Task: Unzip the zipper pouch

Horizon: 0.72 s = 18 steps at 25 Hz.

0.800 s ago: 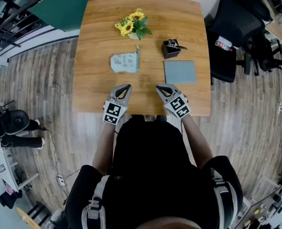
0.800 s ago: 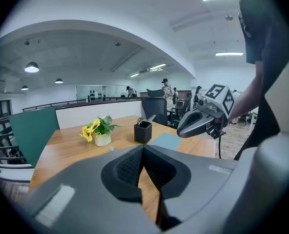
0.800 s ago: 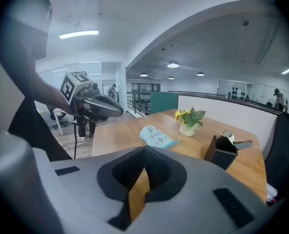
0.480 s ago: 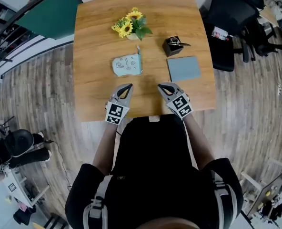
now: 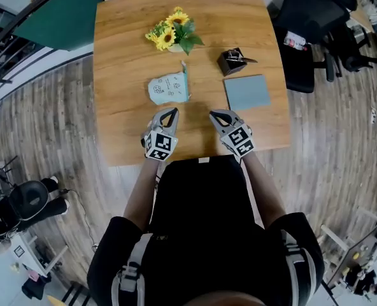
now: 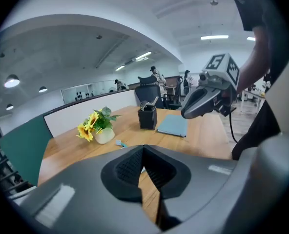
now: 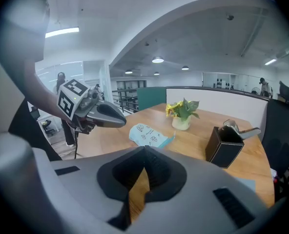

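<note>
Blk top (image 5: pixel 201 199); grey L tongs (image 5: pixel 170 111), R tongs (image 5: pixel 213 114).

On the table (image 5: pixel 118 56) the zipper pouch (image 5: pixel 168 87) lies near the middle, and the flower pot (image 5: pixel 172 36) stands behind it. A flat pad (image 5: pixel 247 92) lies to the right of the pouch, with the pen holder (image 5: pixel 233 61) just behind that pad. The left tool (image 5: pixel 169 112) and the right tool (image 5: pixel 214 115) are side by side over the near part, in front of the pouch and apart from it.
</note>
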Each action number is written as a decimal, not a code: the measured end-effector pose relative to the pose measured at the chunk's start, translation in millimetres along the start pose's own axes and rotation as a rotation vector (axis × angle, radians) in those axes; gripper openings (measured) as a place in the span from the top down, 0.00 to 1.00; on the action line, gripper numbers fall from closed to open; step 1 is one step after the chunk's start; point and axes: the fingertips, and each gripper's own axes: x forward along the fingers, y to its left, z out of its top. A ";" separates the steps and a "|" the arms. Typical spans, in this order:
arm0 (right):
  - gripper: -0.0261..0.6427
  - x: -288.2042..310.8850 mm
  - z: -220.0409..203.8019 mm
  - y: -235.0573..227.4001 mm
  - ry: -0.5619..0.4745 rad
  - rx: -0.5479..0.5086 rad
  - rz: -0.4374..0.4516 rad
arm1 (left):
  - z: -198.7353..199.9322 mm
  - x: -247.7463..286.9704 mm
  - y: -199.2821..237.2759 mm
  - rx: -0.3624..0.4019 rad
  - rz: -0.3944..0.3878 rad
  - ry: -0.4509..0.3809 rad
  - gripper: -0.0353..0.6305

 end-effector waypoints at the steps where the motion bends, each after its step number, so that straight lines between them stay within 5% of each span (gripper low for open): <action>1: 0.95 1.9 -2.4 -1.6 0.009 0.003 0.007 | -3.0 6.1 -0.5 0.020 -0.002 0.021 0.95; 6: 0.95 16.0 -12.1 -8.1 0.011 -0.011 0.041 | -12.8 32.0 -5.0 0.004 -0.067 0.070 0.91; 18: 0.95 34.4 -33.8 -15.4 0.060 0.015 0.112 | -43.8 65.8 -7.6 0.079 -0.089 0.198 0.79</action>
